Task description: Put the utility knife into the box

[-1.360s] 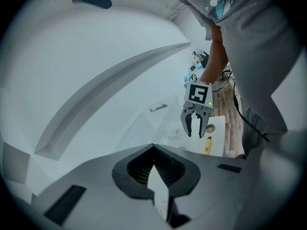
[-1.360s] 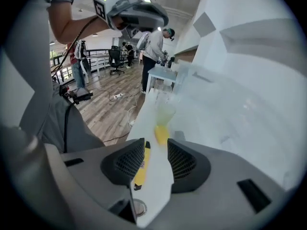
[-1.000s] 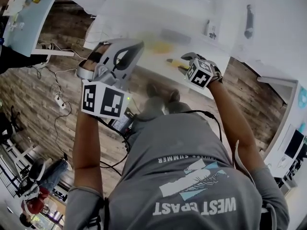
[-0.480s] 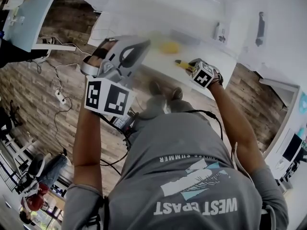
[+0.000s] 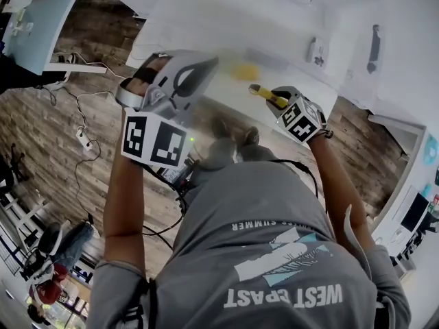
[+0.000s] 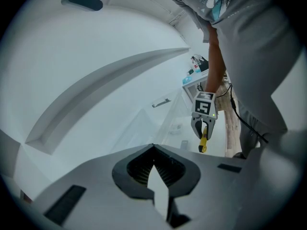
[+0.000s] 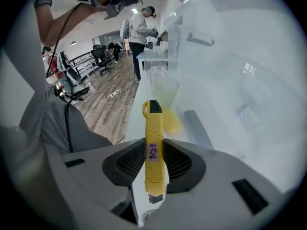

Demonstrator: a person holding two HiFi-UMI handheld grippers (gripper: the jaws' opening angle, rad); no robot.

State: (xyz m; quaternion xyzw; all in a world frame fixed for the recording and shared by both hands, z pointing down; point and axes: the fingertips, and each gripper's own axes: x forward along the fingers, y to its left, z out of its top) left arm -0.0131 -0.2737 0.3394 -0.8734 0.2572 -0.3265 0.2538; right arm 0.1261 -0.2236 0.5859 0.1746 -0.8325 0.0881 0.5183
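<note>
The yellow utility knife point(image 7: 153, 147) stands upright between the pads of my right gripper point(image 7: 154, 163), its black tip pointing away from me. The jaws are closing and both pads press on its sides. From the head view, the knife point(image 5: 264, 94) sticks out of the right gripper point(image 5: 282, 107) over the front edge of the white table point(image 5: 206, 19). My left gripper point(image 5: 184, 75) hovers to the left with its tips point(image 6: 154, 169) together and nothing between them. The left gripper view also catches the knife point(image 6: 203, 142). I cannot pick out the box with certainty.
A clear plastic container point(image 7: 160, 63), a yellow round object point(image 7: 171, 121) and a grey strip point(image 7: 196, 128) lie on the table beyond the knife. Cables and a power strip point(image 5: 81, 139) lie on the wooden floor. People stand in the background point(image 7: 139, 30).
The right gripper has closed on the knife at the table's edge and shifted slightly right and toward me with it. The left gripper has hardly moved.
</note>
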